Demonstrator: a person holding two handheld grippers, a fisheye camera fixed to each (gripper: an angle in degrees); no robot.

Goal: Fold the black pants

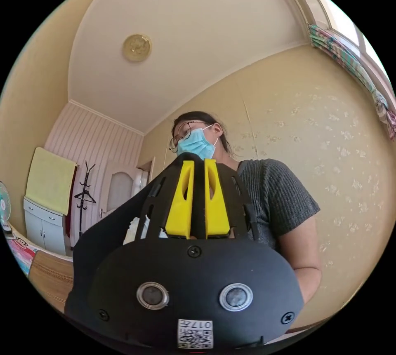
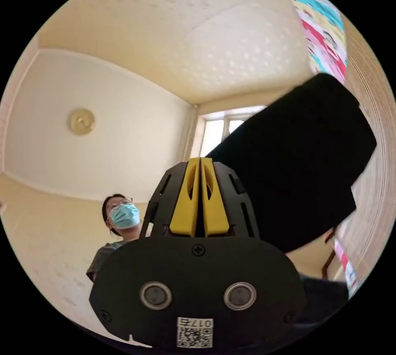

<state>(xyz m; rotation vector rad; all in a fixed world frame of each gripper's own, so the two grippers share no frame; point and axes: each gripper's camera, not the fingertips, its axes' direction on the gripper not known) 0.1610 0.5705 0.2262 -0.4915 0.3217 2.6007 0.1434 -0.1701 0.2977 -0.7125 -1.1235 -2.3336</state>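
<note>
Both views pointed up at the ceiling lamp [image 1: 137,47]. Left tool [image 1: 198,165] pinched black pants [image 1: 107,231]. Right tool [image 2: 200,161] pressed together; pants [image 2: 297,165] hung beside it, grip unclear. Person [image 1: 268,202] behind, coat rack [image 1: 84,196], cabinet [image 1: 43,225], window [image 2: 222,128].

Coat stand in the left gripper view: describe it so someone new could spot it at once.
Start at the striped far wall. Below it, a white cabinet stands under a pale yellow cloth, and a pale door lies further along. The coat stand rises between them: a thin dark pole with forked hooks, the slimmest, darkest upright there.
</note>
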